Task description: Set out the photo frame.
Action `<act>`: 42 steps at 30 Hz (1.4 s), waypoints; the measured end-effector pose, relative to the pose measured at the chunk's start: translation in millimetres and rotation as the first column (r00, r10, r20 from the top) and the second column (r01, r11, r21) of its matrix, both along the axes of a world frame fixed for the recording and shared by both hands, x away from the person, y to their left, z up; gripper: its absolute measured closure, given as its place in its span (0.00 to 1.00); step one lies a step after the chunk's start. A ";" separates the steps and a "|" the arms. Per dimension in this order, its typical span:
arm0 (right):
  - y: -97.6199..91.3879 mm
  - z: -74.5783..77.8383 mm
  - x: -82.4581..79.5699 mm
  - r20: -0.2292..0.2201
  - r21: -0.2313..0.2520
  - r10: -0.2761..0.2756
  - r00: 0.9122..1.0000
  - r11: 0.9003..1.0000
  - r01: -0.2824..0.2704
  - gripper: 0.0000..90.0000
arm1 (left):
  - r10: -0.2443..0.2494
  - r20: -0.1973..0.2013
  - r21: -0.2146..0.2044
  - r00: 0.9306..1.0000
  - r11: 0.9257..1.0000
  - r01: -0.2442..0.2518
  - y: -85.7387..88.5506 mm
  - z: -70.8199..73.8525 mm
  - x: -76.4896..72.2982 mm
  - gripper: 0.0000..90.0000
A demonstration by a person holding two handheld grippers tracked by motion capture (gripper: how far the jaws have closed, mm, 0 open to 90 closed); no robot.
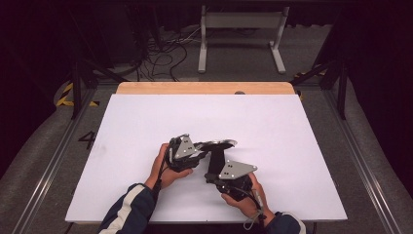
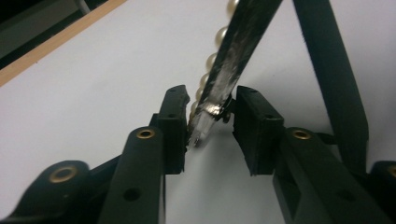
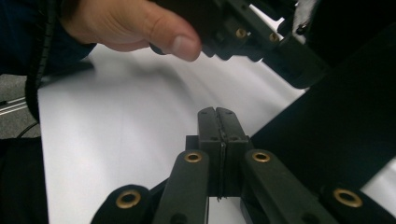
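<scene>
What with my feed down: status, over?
Left gripper open, pearl strip between jaws. Right gripper shut. Nothing in the way.

Two tongs – the left tongs (image 1: 207, 152) and the right tongs (image 1: 210, 171) – one in each of two hands, left hand (image 1: 164, 168) and right hand (image 1: 246, 197). One desk (image 1: 146, 117) under one white sheet (image 1: 272, 122). One clip (image 2: 233, 60) edged with pearls (image 2: 219, 33) – about five of them can be counted in the left gripper view. One black strap (image 1: 215, 158). One white frame (image 1: 241, 22) stands on the floor beyond the desk.
</scene>
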State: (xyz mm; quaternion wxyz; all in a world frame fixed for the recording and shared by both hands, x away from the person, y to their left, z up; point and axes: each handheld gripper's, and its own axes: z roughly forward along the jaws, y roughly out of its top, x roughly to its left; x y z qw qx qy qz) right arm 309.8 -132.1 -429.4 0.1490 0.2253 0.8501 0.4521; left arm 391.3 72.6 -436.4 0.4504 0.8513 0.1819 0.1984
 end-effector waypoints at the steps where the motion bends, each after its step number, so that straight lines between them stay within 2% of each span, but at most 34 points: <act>1: 6.4 -5.8 0.2 -0.006 -0.013 -0.008 1.000 1.000 0.008 1.00 | 0.005 -0.005 -0.012 1.000 1.000 -0.005 0.5 -0.1 0.2 0.77; 5: 13.9 -11.3 -1.6 0.007 -0.033 -0.011 1.000 0.999 0.011 1.00 | 0.013 0.006 0.009 1.000 1.000 -0.013 -1.2 0.1 -1.7 0.78; 8: 22.2 -18.3 -4.0 0.039 -0.062 -0.030 0.999 0.998 0.032 0.99 | 0.019 0.022 0.040 1.000 0.999 -0.019 -1.8 0.6 -4.1 0.79; 10: 24.7 -22.2 -3.6 0.046 -0.074 -0.040 0.998 0.996 0.044 0.97 | 0.024 0.017 0.041 1.000 0.999 -0.025 -1.5 0.8 -4.7 0.79; 18: 28.0 -27.5 -5.6 0.084 -0.108 -0.068 0.994 0.991 0.077 1.00 | 0.026 0.013 0.061 1.000 0.998 -0.026 -0.8 3.6 -7.7 0.80; 21: 24.6 -28.3 -2.1 0.069 -0.093 -0.084 0.994 0.992 0.090 1.00 | 0.024 0.019 0.075 1.000 0.997 -0.025 -1.1 5.2 -10.3 0.82; 23: 19.5 -29.8 2.0 0.034 -0.065 -0.094 0.995 0.993 0.096 1.00 | 0.023 0.034 0.090 0.999 0.996 -0.026 -2.3 5.3 -12.6 0.83; 25: 17.4 -29.9 2.9 0.033 -0.068 -0.106 0.994 0.992 0.108 1.00 | 0.030 0.047 0.099 0.998 0.995 -0.034 -3.9 5.5 -14.5 0.84; 31: 14.7 -29.2 2.0 0.033 -0.078 -0.127 0.991 0.989 0.129 1.00 | 0.027 0.054 0.111 0.998 0.993 -0.033 -3.8 5.8 -17.1 0.86; 39: 5.1 -27.7 3.6 0.014 -0.068 -0.138 0.990 0.988 0.139 1.00 | 0.028 0.043 0.081 0.999 0.996 -0.031 -4.6 3.5 -16.6 0.86; 40: 4.9 -27.8 3.5 0.013 -0.068 -0.137 0.990 0.988 0.138 1.00 | 0.032 0.031 0.062 0.999 0.997 -0.033 -4.8 1.8 -14.5 0.84; 42: 4.6 -28.2 2.9 0.009 -0.071 -0.135 0.991 0.988 0.135 1.00 | 0.031 0.022 0.063 0.999 0.998 -0.032 -6.4 -0.8 -12.3 0.80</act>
